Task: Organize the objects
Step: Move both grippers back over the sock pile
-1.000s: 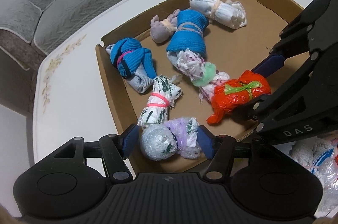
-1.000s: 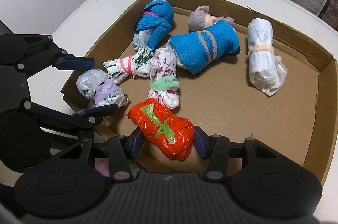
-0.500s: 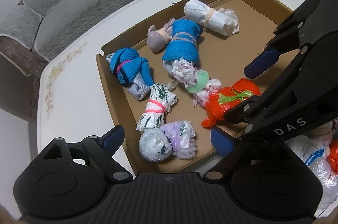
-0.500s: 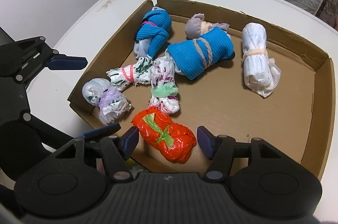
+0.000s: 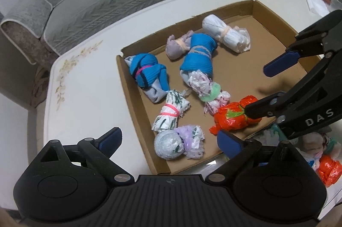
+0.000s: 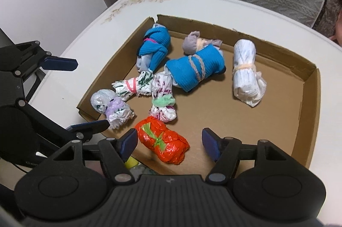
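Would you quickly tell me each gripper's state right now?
Left gripper: open, jaws just widened around the silver-and-lilac plastic bundle.
Right gripper: open, just released the orange plastic bundle.

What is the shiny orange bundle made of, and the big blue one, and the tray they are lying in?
The orange bundle looks like thin plastic bag film: glossy, crinkled, tied with a green strip. The big blue bundle seems to be knitted fabric, maybe a sock: matte with fine ribs, wrapped in grey cord. The tray looks like plain brown cardboard: dull, with cut edges and folded corners.
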Available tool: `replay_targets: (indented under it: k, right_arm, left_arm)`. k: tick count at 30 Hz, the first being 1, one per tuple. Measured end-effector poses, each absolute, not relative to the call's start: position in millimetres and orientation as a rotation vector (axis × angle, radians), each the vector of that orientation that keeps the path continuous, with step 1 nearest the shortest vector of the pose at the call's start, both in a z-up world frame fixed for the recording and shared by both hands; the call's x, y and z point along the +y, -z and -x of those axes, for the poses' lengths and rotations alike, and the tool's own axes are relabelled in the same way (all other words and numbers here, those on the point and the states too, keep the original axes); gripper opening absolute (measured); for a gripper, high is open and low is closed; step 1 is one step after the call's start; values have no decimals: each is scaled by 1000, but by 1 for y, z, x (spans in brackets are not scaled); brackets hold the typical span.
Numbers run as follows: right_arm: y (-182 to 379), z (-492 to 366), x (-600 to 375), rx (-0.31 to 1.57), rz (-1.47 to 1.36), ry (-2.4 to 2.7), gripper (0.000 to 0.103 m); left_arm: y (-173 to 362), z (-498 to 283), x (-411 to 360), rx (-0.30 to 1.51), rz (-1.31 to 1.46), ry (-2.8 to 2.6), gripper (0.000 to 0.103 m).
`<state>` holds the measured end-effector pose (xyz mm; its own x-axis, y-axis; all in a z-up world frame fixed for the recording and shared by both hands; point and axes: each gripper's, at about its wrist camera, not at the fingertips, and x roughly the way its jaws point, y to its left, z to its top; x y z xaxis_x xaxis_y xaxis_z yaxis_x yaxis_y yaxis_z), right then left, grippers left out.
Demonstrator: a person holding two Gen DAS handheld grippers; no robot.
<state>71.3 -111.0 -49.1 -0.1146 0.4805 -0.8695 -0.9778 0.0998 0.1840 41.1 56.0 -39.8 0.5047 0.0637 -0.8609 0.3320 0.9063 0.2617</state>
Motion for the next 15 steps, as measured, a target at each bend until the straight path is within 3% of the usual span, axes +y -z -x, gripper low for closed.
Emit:
replay_targets:
  k: [15]
  right_arm:
    - [27,-105,-186,987,617,-1326,64]
  left_arm:
    - [41,9,52,1143,-120,185,100]
